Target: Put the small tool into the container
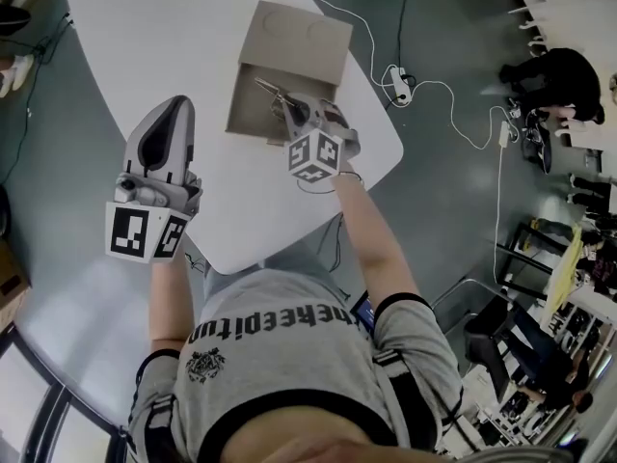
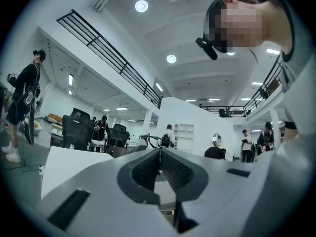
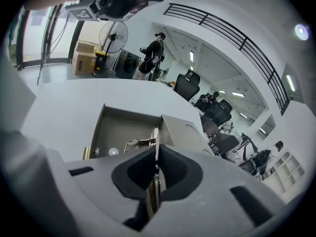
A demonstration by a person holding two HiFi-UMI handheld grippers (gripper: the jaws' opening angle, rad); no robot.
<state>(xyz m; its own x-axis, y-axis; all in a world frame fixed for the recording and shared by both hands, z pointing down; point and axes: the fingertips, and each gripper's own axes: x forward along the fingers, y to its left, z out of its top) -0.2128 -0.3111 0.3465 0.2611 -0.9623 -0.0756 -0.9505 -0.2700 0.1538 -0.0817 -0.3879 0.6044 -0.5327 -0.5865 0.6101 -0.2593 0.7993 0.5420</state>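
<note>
An open cardboard box [image 1: 280, 70] stands on the white table [image 1: 145, 27], its flap folded back on the far side. My right gripper [image 1: 292, 109] hangs over the box's near part, shut on a small metal tool [image 1: 274, 91] that sticks out past the jaws. In the right gripper view the thin metal tool [image 3: 155, 141] is pinched in my right gripper [image 3: 156, 158], with the box [image 3: 121, 127] below it. My left gripper [image 1: 174, 114] is held up over the table's left side, shut and empty. In its own view my left gripper [image 2: 159, 154] points into the room.
Inside the box lie a small round piece [image 3: 113, 151] and a brass-coloured piece [image 3: 85, 153] at its near edge. A power strip [image 1: 398, 83] with white cables lies on the floor right of the table. People and office chairs [image 1: 554, 80] are further right.
</note>
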